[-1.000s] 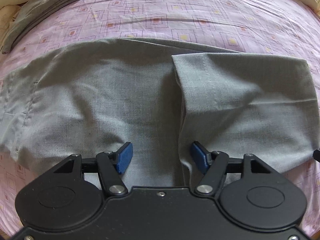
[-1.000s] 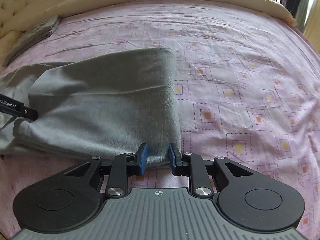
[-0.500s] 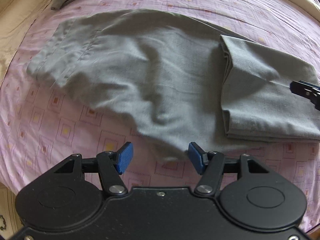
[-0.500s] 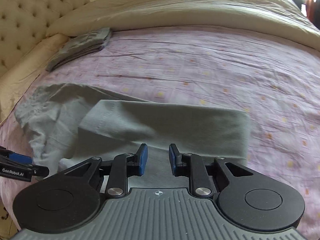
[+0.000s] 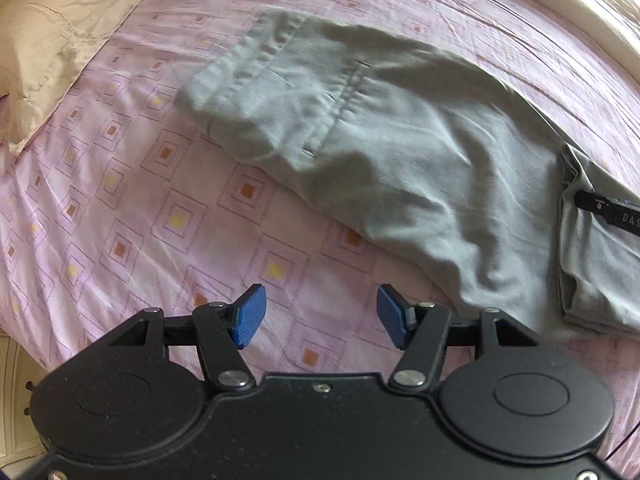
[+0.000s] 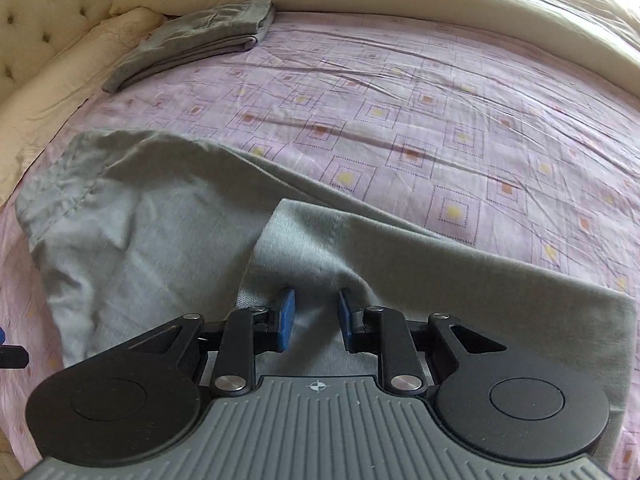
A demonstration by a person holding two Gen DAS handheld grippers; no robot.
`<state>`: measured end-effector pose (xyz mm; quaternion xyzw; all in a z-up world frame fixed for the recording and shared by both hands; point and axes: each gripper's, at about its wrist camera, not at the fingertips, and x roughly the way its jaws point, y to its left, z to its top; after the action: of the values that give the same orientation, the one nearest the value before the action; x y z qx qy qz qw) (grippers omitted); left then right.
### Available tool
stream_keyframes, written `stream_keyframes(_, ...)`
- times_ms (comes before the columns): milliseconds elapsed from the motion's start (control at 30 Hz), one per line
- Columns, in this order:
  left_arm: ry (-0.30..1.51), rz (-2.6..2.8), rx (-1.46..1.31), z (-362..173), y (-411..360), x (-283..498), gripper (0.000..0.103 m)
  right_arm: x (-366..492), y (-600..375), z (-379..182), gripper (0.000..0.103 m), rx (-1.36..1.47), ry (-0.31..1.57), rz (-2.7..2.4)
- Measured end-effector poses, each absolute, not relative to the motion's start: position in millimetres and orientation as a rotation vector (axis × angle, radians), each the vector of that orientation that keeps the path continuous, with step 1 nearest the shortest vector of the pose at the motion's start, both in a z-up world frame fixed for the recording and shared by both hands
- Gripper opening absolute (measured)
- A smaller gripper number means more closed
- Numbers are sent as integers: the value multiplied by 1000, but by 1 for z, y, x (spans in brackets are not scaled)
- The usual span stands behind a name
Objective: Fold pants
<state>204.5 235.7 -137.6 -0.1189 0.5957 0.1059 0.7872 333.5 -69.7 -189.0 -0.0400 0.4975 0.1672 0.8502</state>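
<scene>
Your grey cloth pants (image 5: pixel 392 152) lie half folded on the bed with the pink square-patterned sheet (image 5: pixel 132 216).

Your left gripper (image 5: pixel 318 316) is wide open with nothing in it, over bare sheet, and the pants spread from 11 o'clock to 3 o'clock of it. Your right gripper (image 6: pixel 314 316) has its blue pads (image 6: pixel 286 318) partly apart, resting over the folded-over leg part; I cannot tell if cloth is pinched between them. A second folded grey cloth pile (image 6: pixel 208 36) sits at 11 o'clock, near the cream pillow (image 5: pixel 60 36).
</scene>
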Motion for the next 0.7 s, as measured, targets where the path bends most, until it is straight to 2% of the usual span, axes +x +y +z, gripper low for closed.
stream_keyframes(133, 1228, 223, -336, -135, 275, 226, 66, 335, -59, -189, 23, -86, 1064, 285)
stream_keyframes(233, 1195, 215, -373, -138, 298, 243, 72, 328, -55, -188, 24, -51, 1091, 246)
stream_keyframes(367, 1227, 183, -381, -157, 314, 265, 73, 309, -48, -188, 24, -16, 1120, 194)
stream_keyframes(433, 1251, 169, -399, -170, 318, 274, 77, 297, -44, -188, 24, 3, 1137, 169)
stream_keyframes(600, 1224, 185, -497, -189, 328, 289, 97, 273, -35, -188, 24, 49, 1157, 122)
stream_keyframes(700, 1205, 213, -533, -192, 332, 300, 102, 263, -32, -188, 26, 69, 1164, 102)
